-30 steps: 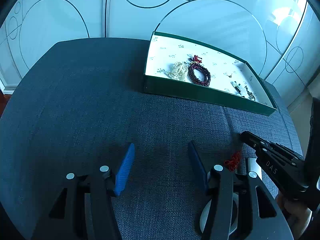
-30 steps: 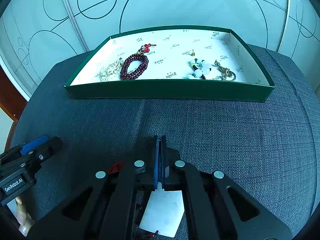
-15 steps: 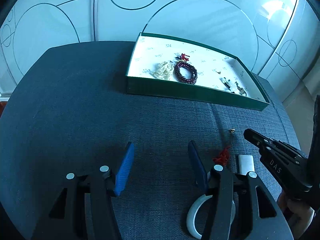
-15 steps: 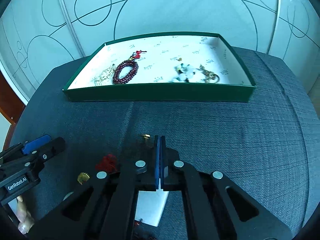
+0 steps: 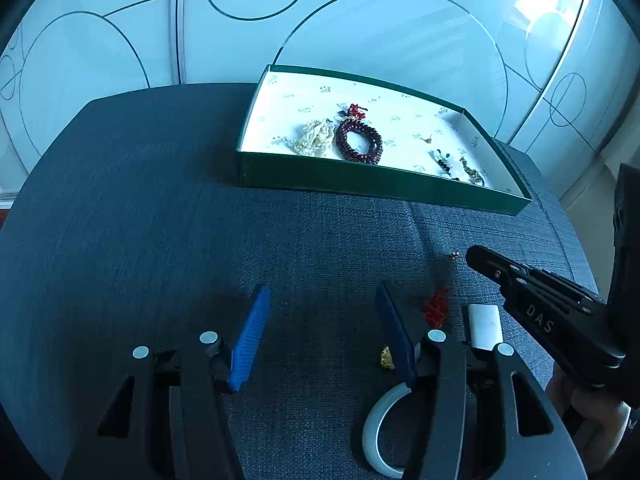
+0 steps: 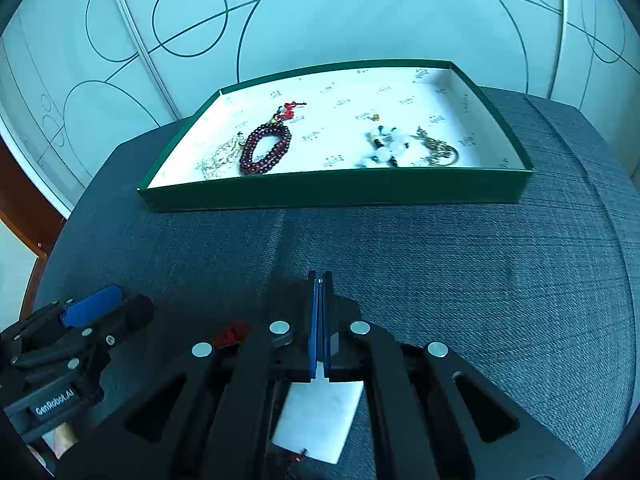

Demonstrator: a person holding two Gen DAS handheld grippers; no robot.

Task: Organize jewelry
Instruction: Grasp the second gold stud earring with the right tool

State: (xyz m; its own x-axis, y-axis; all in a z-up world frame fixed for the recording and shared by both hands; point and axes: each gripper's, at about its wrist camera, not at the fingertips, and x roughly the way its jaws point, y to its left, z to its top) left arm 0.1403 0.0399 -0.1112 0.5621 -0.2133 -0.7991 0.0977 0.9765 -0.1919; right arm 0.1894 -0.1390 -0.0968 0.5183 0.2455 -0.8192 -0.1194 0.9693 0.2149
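Nearest the left wrist camera, a pale ring (image 5: 374, 432) at 5 o'clock is half hidden behind the right finger of the left gripper (image 5: 322, 308), and a small yellow piece (image 5: 386, 358) peeks out beside that same finger. The left gripper stands released, its 2 blue pads apart over bare dark fabric, nothing between them. In the right wrist view the right gripper (image 6: 320, 280) is clenched, pads pressed together on nothing; beneath it a white card (image 6: 320, 420) is partly covered by the gripper body. A red knotted tassel (image 5: 437, 307) lies on the desk (image 5: 160, 220) just right of the left gripper, and a tiny gold bit (image 5: 454, 256), too small to identify, sits at the right gripper's tip. Farther off, at 12 o'clock, the green tray (image 6: 340, 190) with white lining holds a dark red bead bracelet (image 6: 265, 151), a cream bead strand (image 6: 220, 158), white and green beads (image 6: 386, 148) and a gold chain (image 6: 438, 150), its near end cut off by the tray wall.
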